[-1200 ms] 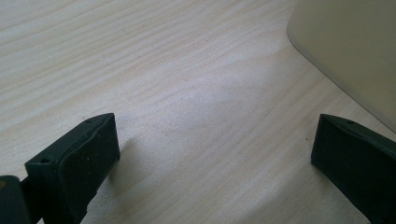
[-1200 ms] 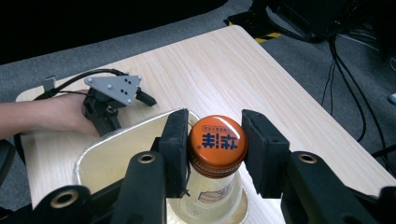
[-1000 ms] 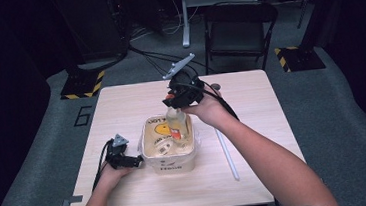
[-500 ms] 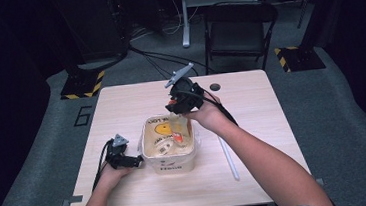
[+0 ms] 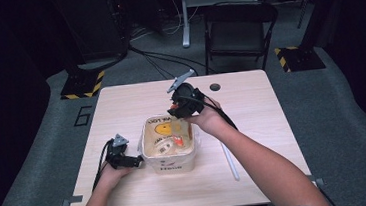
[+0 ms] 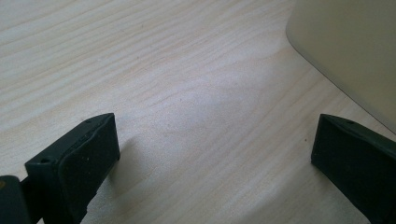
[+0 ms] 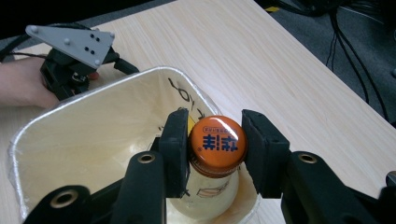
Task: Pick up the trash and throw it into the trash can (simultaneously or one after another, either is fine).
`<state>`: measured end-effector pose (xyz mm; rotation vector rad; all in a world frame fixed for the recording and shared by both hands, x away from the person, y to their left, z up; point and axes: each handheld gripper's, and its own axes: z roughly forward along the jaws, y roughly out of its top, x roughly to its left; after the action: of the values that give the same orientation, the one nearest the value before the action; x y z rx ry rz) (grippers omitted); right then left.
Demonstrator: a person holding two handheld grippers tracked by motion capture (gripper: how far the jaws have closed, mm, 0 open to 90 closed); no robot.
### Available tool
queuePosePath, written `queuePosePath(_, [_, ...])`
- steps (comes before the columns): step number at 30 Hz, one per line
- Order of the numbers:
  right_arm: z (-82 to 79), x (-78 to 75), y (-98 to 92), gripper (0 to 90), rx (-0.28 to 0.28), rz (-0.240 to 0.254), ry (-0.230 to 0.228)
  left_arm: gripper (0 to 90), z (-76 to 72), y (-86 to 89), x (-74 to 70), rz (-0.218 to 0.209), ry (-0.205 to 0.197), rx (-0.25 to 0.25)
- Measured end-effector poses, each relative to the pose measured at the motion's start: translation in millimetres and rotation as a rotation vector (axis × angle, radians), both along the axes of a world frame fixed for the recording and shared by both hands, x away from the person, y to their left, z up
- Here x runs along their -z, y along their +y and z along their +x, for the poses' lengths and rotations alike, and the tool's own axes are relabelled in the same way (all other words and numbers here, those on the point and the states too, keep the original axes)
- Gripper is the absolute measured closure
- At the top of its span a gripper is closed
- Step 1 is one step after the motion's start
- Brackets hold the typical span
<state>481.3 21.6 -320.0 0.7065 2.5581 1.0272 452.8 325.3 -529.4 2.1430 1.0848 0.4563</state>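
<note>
Gripping the orange-capped bottle (image 7: pixel 217 154) inside the tub (image 5: pixel 147 151), our right gripper (image 7: pixel 215 144) hides its neck; our left gripper (image 6: pixel 210 154) gapes empty beside the tub, whose contents seem blurred.

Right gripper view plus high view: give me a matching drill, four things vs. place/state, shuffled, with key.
Things:
1. bottle
2. left gripper
3. container
4. white rod

Places/states:
A. open, low over the bare table beside the container
B. lying flat on the table, right of the container
C. orange cap between the right gripper's jaws, body inside the container
D. cream-coloured, open top, standing mid-table

Pairs: 1-C, 2-A, 3-D, 4-B
</note>
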Motion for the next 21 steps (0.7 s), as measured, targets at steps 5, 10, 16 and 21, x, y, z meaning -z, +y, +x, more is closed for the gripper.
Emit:
queuePosePath(5, [-1.4,5.8,2.0,61.9,-0.001,-0.001,-0.010,0.8,0.1,0.1,-0.1,0.001,0.000,0.001])
queuePosePath(10, [-1.3,6.7,0.3,61.7,0.000,0.006,-0.007,0.9,0.0,0.1,0.0,0.001,0.000,0.001])
queuePosePath(16, [-0.7,7.4,-3.0,56.6,0.023,0.030,0.022,0.8,0.0,0.1,-0.1,0.001,0.000,0.001])
queuePosePath(21, [-1.3,6.8,-5.3,49.2,0.026,0.045,0.034,0.9,0.0,0.0,0.0,0.000,0.000,0.000])
